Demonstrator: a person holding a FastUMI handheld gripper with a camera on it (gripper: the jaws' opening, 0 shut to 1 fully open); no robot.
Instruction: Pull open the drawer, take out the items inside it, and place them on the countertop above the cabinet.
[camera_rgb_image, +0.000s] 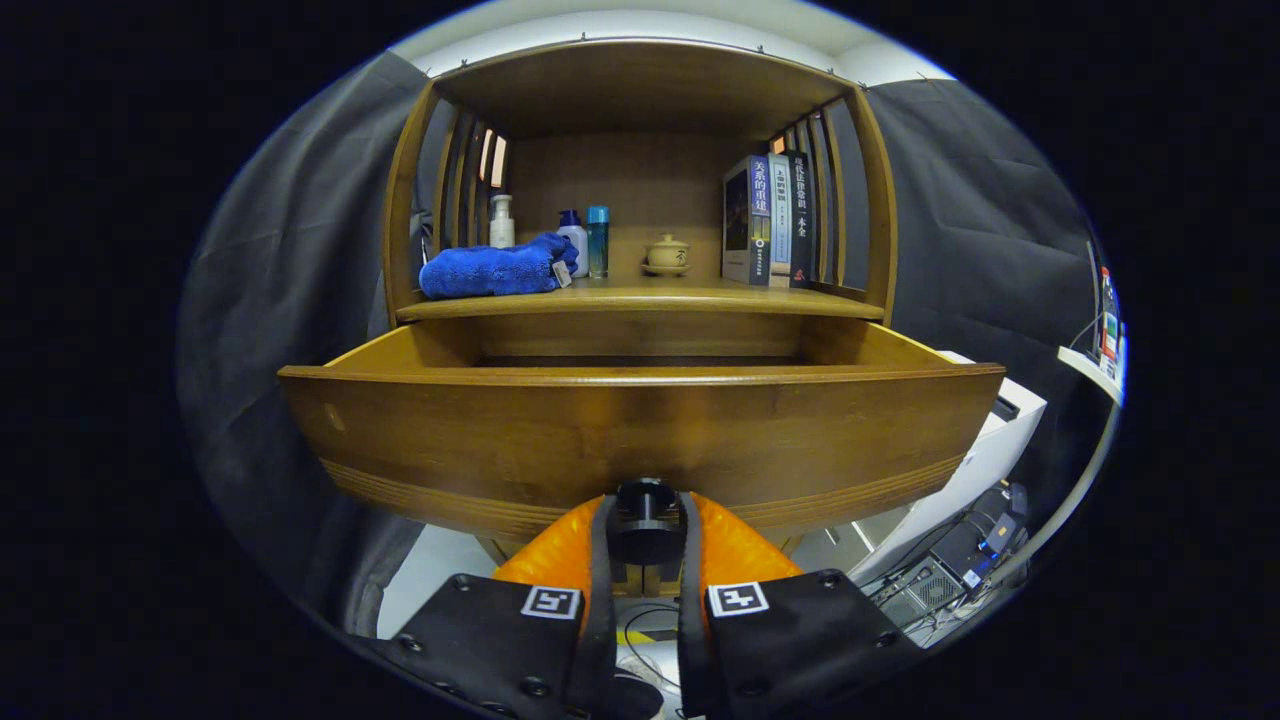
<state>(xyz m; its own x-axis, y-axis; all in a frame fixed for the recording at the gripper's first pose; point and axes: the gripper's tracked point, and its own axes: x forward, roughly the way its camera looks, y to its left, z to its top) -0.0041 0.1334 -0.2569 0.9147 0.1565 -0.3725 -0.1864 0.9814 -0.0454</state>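
Pinching the dark knob (645, 520) between both fingers, the hand-held gripper (645, 545) holds the drawer (640, 430) pulled out below the counter (640, 298). Pulling further could drag it off its runners; its contents sit hidden behind the front.

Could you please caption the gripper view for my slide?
Tongs shut on the knob of the pulled-open drawer.
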